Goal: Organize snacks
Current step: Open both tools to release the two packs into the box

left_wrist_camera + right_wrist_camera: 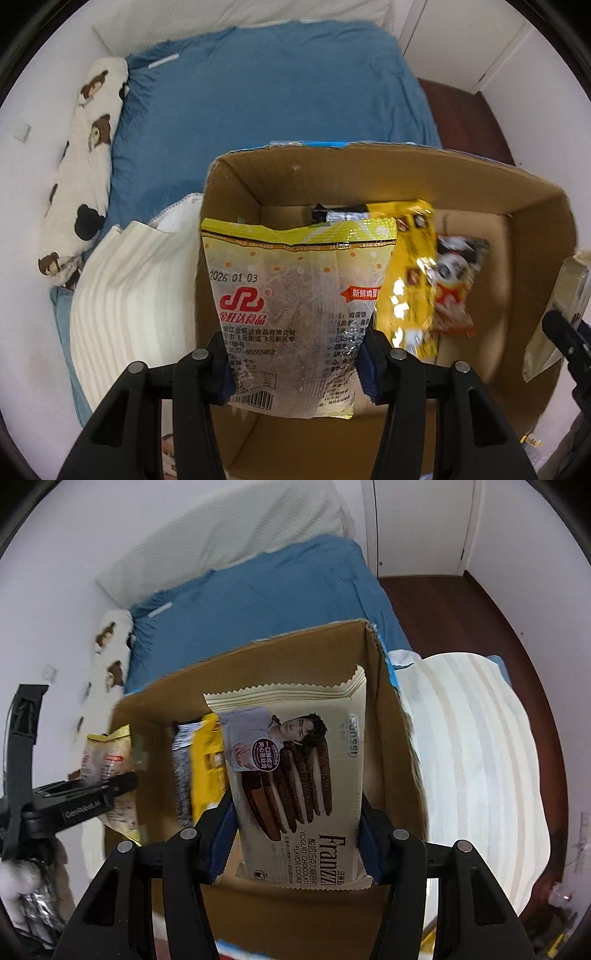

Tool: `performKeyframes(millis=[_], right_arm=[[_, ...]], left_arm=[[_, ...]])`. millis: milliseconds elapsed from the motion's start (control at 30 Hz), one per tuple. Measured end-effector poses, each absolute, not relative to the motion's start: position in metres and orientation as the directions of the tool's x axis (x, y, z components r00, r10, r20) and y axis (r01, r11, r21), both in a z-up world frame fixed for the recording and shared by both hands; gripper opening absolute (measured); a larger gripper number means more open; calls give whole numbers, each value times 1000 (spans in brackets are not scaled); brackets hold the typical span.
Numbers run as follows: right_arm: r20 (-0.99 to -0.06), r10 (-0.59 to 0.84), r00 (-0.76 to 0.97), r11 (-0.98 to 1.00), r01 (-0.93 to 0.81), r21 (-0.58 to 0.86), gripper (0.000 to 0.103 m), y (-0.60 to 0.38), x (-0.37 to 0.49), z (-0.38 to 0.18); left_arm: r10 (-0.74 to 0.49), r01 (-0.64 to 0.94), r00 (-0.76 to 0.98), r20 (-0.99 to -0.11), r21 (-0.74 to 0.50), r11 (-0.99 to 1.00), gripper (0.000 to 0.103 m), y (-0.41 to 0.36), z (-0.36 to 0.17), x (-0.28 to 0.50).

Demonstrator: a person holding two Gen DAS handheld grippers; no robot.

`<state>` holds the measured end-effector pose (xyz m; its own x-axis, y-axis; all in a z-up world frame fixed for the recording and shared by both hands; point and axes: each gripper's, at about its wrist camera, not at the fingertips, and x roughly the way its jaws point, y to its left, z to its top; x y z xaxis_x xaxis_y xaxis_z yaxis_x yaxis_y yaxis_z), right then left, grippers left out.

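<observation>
Left gripper [295, 363] clamped on clear egg-biscuit bag [295, 295]; right gripper [295, 840] clamped on Franzzi cookie pack [299, 786]. Light, crinkly, slippery film (fragile contents, probably). Best pinched across flat sides above cardboard box [535, 236].

Bed with blue cover [277, 92], bear-print pillow [85, 166], striped cushion [129, 295], open cardboard box [535, 229]

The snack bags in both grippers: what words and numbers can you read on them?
"2026 01 03": clear snack bag held in the left gripper
"0577-65565852": same bag, lower down
"Franzz", cut off at the bag's edge: cream cookie pack in the right gripper
"YOGURT CHOCOLATE FLAVOR COOKIE": same pack
"sunssi": same pack, top corner, uncertain
Chinese print and barcode digits on both: too small or blurred to read
Yellow bag in the cardboard box: blurred
</observation>
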<state>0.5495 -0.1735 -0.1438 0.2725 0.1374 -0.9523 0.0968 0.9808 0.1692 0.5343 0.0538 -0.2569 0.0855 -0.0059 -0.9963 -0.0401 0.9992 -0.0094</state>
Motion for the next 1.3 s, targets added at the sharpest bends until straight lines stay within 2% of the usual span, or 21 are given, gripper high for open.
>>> performKeyframes(millis=[167,200,233,267,300,333,667,1300], right_arm=[[-972,113,205,986,101,135,62,-169,582,-181],[-978,96,188,988,101,116,68,-167,588,-186],[-981,77,177,991,94,95,82,-166,593,-194],[-985,56,164,995,78,69,88,-161,599,-200],[-986,53,155,996,68,64,94,-158,601,-201],[-987,52,150,996,65,63,94,-156,602,-202],[-984,75,159,994,64,86,95,-149,600,-195],[-940,96,327,994,10,105,94,-119,484,-120]], left_arm=[[7,-52,50,-999,4,999,50,57,-276,557],[7,-52,40,-999,4,999,52,57,-279,560],[9,-53,33,-999,7,999,66,57,-282,563],[11,-52,30,-999,10,999,78,57,-284,564],[12,-54,33,-999,10,998,83,57,-285,567],[6,-54,42,-999,4,999,86,57,-285,569],[-31,-50,83,-996,-35,998,86,51,-269,556],[-91,-30,310,-946,-105,994,86,43,-176,434]])
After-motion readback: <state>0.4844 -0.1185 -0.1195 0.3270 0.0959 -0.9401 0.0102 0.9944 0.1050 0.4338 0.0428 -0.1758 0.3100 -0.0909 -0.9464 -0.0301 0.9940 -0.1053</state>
